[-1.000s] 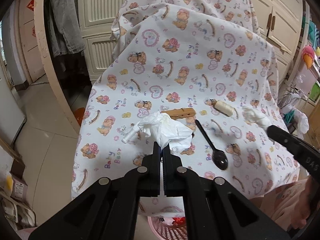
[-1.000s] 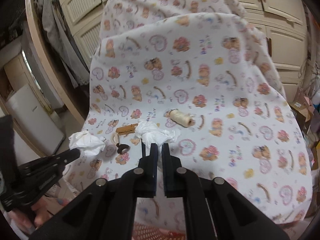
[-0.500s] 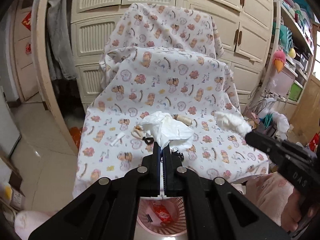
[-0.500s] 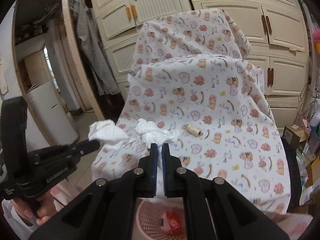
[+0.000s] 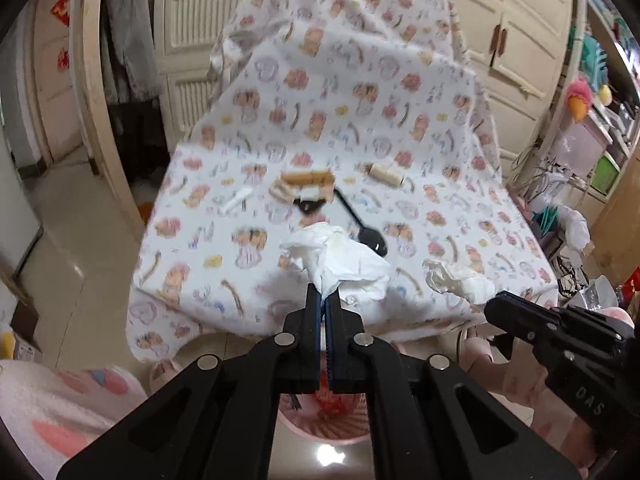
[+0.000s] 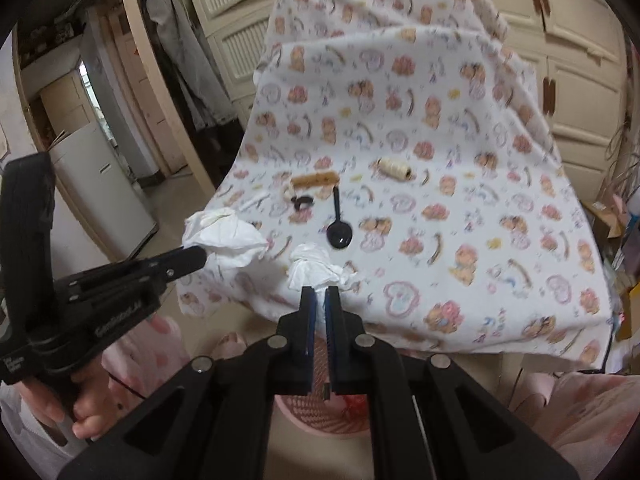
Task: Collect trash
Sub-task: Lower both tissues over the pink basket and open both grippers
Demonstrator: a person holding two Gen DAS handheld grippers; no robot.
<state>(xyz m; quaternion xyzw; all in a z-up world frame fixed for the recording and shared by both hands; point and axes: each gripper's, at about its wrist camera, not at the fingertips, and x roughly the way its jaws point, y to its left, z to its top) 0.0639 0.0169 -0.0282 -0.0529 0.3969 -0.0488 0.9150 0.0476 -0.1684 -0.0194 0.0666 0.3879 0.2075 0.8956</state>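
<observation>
Across the far and middle ground a table under a bear-print cloth (image 5: 400, 128) is seen, with a wooden clip (image 5: 308, 179), a thread spool (image 5: 386, 174), a black spoon (image 5: 362, 226) and a small white stick (image 5: 237, 201) lying well apart on it. Below the near edge a pink basket (image 6: 320, 412) is partly seen between the tongs; something red seems to lie inside, though the view is blocked.

Two crumpled tissues are carried off the cloth. The bigger tissue (image 5: 340, 258) is clamped in the left gripper (image 5: 323, 300), whose jaws are pressed together on a pinched fold. The smaller tissue (image 6: 316, 266) is clamped likewise in the right gripper (image 6: 320, 294), jaws nearly closed on its lower tuft.

Both tissues are judged very light, soft and easily torn; a hold on a bunched fold, as now, is thought safest. Both are held near the table's front edge, above the basket, so release over it is judged the next step.
</observation>
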